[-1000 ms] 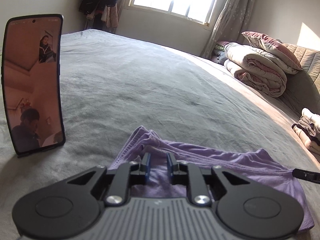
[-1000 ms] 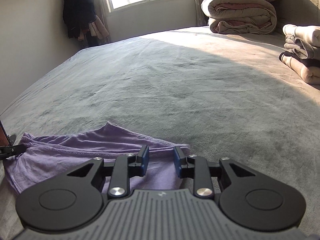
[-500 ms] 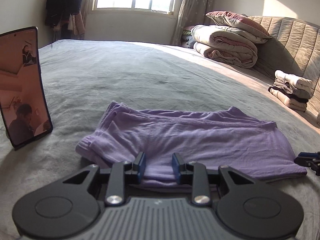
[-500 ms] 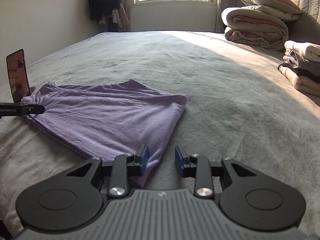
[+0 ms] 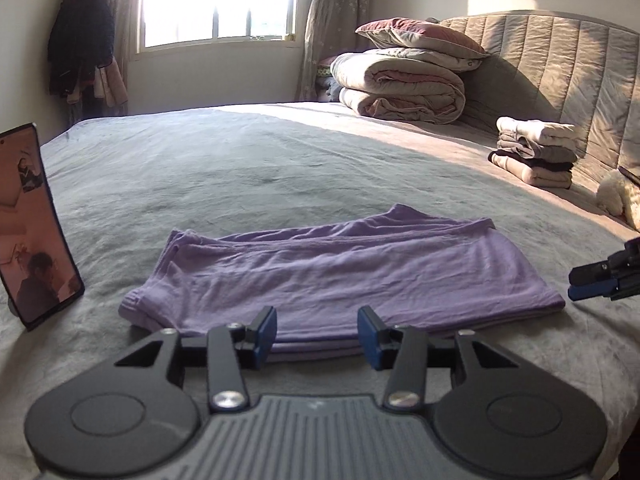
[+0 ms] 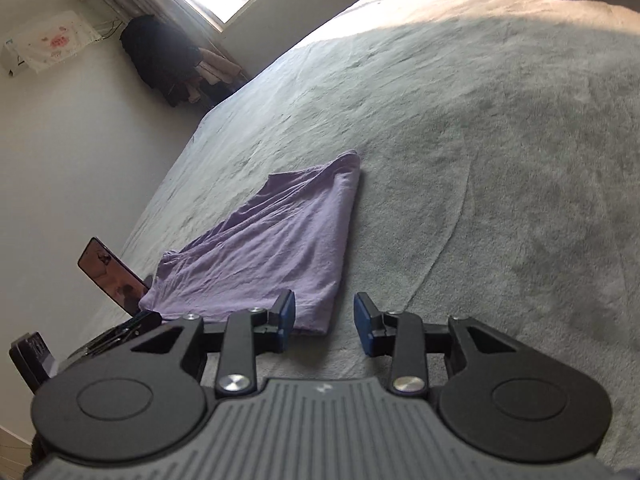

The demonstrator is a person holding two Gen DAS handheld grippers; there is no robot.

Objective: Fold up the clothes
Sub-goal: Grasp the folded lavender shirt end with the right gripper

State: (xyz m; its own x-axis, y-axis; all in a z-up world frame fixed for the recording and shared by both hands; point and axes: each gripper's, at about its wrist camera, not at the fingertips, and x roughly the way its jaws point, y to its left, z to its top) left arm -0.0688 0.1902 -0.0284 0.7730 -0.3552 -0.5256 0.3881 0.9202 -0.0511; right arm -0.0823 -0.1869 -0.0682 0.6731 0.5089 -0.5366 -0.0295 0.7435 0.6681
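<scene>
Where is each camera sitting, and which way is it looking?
Left wrist: on the left gripper, low, facing across the bed toward the window; right gripper peeks in.
Right wrist: on the right gripper, higher and tilted, looking down over the bed.
Both show: purple garment, phone.

Black left claw [image 5: 317, 332], blue pads [image 5: 267, 330], silver screws, ribbed grey body

The folded lilac garment [image 5: 340, 276] looks like soft, matt jersey cloth, finely creased. Under it the grey bedspread [image 5: 240, 172] is plush and napped. At nine o'clock the upright black phone [image 5: 32, 224] has a glossy glass face. The quilted beige headboard [image 5: 560, 72] at two o'clock shows stitched fabric.
</scene>
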